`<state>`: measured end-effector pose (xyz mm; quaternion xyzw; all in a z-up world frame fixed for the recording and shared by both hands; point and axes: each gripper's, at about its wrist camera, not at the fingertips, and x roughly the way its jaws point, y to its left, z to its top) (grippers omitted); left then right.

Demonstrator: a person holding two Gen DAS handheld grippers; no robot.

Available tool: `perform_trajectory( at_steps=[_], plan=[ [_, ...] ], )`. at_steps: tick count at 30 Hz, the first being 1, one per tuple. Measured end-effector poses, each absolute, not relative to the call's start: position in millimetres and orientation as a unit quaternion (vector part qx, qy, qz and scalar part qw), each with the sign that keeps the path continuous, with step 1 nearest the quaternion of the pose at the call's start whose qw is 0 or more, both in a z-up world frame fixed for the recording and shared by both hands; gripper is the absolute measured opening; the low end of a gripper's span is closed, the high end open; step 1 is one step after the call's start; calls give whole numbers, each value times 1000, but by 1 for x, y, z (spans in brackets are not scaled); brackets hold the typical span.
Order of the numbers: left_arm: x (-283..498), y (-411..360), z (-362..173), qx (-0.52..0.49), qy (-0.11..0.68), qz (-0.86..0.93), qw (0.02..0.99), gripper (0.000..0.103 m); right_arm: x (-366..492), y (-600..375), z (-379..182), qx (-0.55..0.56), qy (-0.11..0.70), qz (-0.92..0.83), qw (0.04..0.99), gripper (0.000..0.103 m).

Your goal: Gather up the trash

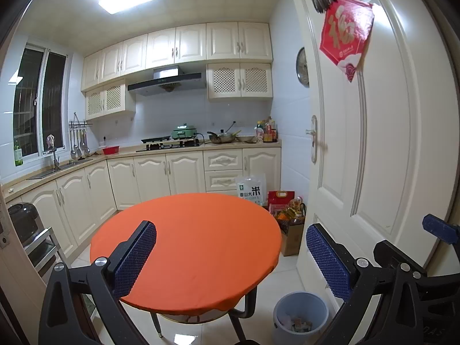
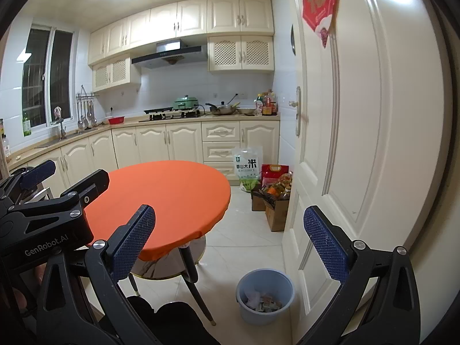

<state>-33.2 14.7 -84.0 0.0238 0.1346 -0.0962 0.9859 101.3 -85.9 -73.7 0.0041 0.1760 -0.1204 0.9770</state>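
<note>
A grey-blue waste bin (image 1: 300,314) stands on the floor right of the round table (image 1: 187,247) with the orange cloth; it also shows in the right wrist view (image 2: 266,299). Crumpled paper and wrappers (image 2: 260,300) lie inside it. My left gripper (image 1: 230,258) is open and empty, held above the table's near edge. My right gripper (image 2: 228,241) is open and empty, held over the floor between the table (image 2: 161,198) and the door. The left gripper's body (image 2: 43,215) shows at the left of the right wrist view.
A white door (image 1: 368,143) stands open close on the right. Cardboard boxes with bottles (image 2: 273,198) and a rice bag (image 2: 247,166) sit on the floor by the cabinets. The kitchen counter (image 1: 172,146) with stove and pans runs along the back and left.
</note>
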Motion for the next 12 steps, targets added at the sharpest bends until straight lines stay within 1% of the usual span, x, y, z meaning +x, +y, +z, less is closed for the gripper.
perform_trajectory(
  at_steps=[12],
  plan=[
    [-23, 21, -85, 21, 136, -90, 986, 102, 108, -87, -75, 3, 178, -115, 977, 103]
  ],
)
